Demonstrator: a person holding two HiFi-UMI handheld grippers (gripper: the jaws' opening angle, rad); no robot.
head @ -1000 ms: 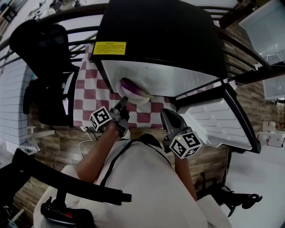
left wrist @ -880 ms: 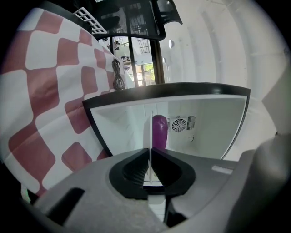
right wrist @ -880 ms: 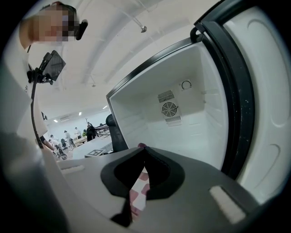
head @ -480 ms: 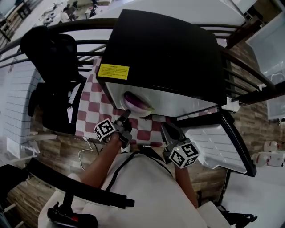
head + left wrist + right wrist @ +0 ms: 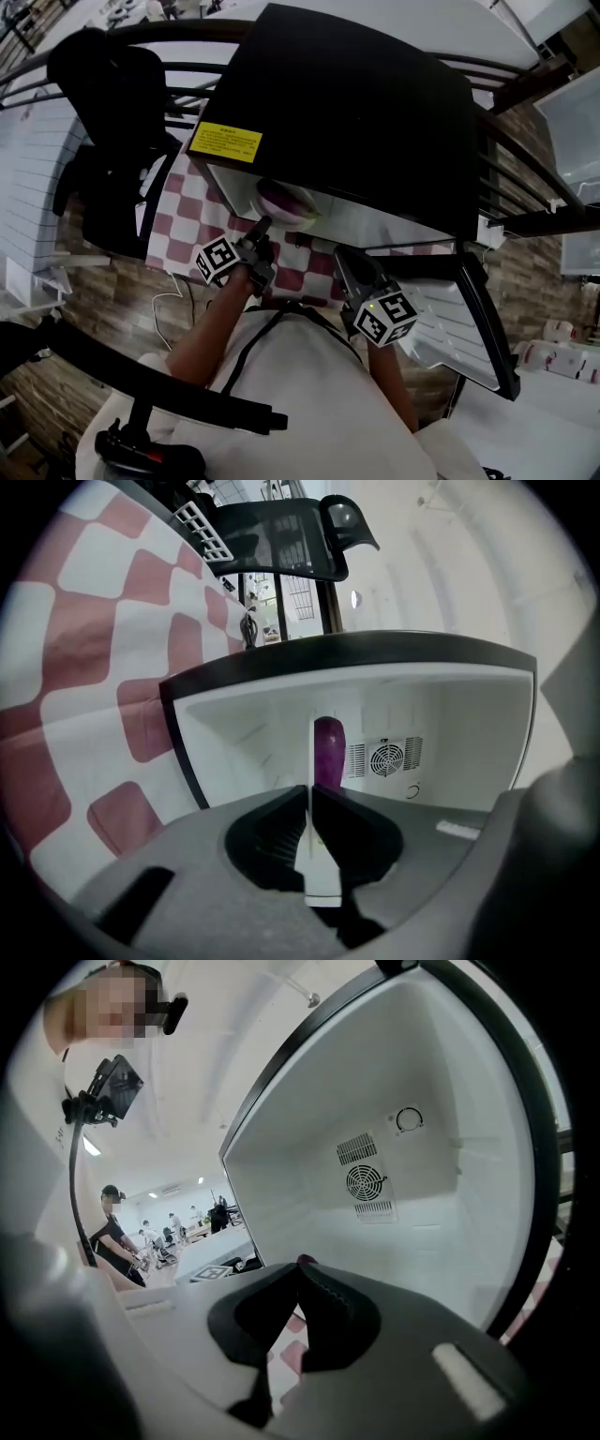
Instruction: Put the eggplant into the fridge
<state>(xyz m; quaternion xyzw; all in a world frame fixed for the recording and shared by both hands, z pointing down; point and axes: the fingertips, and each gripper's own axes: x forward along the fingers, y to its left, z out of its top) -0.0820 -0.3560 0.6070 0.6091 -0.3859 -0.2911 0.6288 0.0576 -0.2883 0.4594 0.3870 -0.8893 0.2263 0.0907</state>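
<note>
The biggest thing in front of you is the black box-shaped fridge [image 5: 356, 103], standing on a table spread with a red-and-white checked cloth [image 5: 192, 220]. Its black-framed door with a white ribbed lining [image 5: 441, 323] hangs open on your right. A black mesh-backed office chair [image 5: 103, 84] stands off to your left, beyond the table's edge. On the fridge's top, near the front left corner, sits a rectangular yellow label [image 5: 225, 142]. Your left claw [image 5: 261, 225] points into the mouth of the fridge. In the left gripper view its jaws are clenched together with nothing between them, and you look past their tips into the white compartment. Your right claw [image 5: 339, 255] is held just beside it, in front of the lower edge of the opening, near the door's hinge side. In the right gripper view its jaws also meet at the tips and grip nothing. The long, glossy purple eggplant [image 5: 286, 199] already lies inside the fridge, free of both claws. It sits just past the left claw's tips, close to the round white fan grille [image 5: 384, 758] on the back wall.
</note>
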